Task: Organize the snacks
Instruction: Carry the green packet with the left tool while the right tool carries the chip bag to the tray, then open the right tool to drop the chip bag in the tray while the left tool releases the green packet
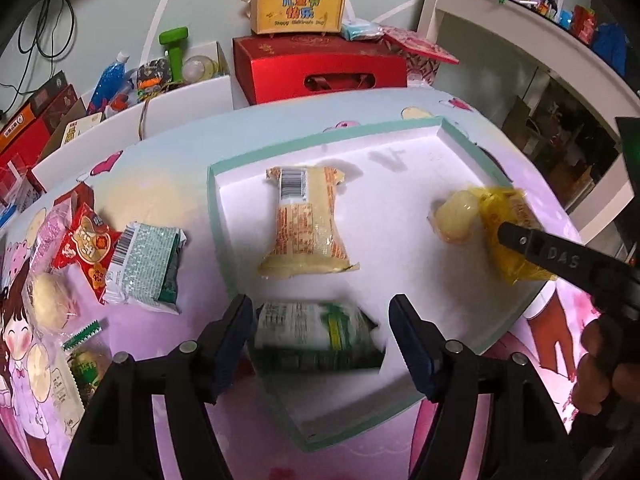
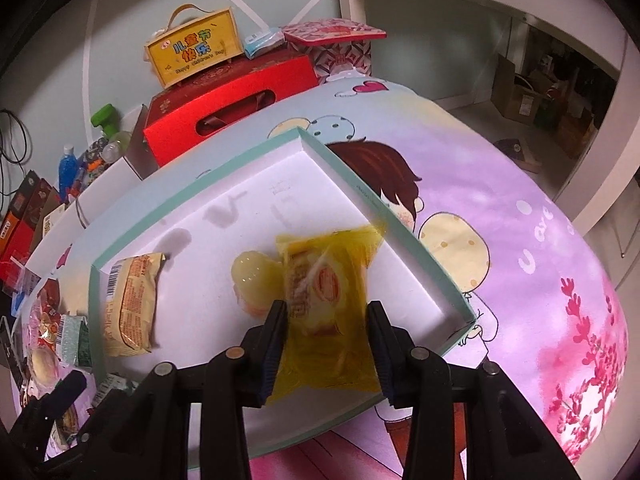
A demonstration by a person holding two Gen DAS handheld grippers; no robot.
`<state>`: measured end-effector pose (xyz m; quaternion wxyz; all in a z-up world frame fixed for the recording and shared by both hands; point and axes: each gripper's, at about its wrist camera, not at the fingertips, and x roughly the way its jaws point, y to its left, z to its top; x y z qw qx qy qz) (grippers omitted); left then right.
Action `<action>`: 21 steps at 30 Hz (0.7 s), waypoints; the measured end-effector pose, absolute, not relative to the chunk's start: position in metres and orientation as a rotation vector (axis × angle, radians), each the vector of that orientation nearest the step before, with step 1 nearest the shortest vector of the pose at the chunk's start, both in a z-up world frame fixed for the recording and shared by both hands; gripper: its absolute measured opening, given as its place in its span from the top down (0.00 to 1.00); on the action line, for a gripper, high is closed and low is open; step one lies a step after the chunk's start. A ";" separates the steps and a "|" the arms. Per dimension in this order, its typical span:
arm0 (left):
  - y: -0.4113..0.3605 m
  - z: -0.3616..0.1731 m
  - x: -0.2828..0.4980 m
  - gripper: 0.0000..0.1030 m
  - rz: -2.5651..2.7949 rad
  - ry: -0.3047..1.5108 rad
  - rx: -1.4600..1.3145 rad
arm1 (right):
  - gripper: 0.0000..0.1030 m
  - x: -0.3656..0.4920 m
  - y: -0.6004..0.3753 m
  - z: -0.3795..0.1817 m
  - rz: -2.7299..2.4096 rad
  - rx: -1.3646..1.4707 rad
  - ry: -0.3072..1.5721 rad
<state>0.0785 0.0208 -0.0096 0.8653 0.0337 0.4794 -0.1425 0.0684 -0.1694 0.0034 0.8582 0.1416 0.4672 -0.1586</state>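
Left wrist view: the left gripper (image 1: 322, 334) hangs with jaws spread wide around a green-and-white packet (image 1: 316, 338), not gripping it, at the near edge of the teal-rimmed tray (image 1: 214, 216). Only this view shows loose snacks on the cloth left of the tray, among them a red packet (image 1: 86, 248). Right wrist view: the right gripper (image 2: 328, 344) is clenched on a yellow packet (image 2: 326, 296) over the tray, beside a pale jelly cup (image 2: 256, 276). Farther in lies a beige packet (image 1: 306, 224); beyond the table, a red gift box (image 2: 228, 110).

Yellow snack packet (image 2: 328, 312), blurred, above the teal-rimmed white tray (image 2: 372, 200).
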 end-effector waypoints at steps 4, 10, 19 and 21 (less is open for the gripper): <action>0.026 -0.002 0.077 0.24 -0.293 0.986 0.066 | 0.47 0.067 -0.164 0.011 -0.320 0.276 0.957; 0.036 0.003 0.078 0.24 -0.269 0.970 0.043 | 0.47 0.069 -0.160 0.013 -0.316 0.261 0.954; 0.060 -0.009 0.087 0.15 -0.173 1.000 -0.009 | 0.12 0.074 -0.149 0.009 -0.287 0.237 0.957; 0.065 -0.010 0.087 0.10 -0.151 0.985 -0.010 | 0.03 0.075 -0.147 0.010 -0.292 0.224 0.949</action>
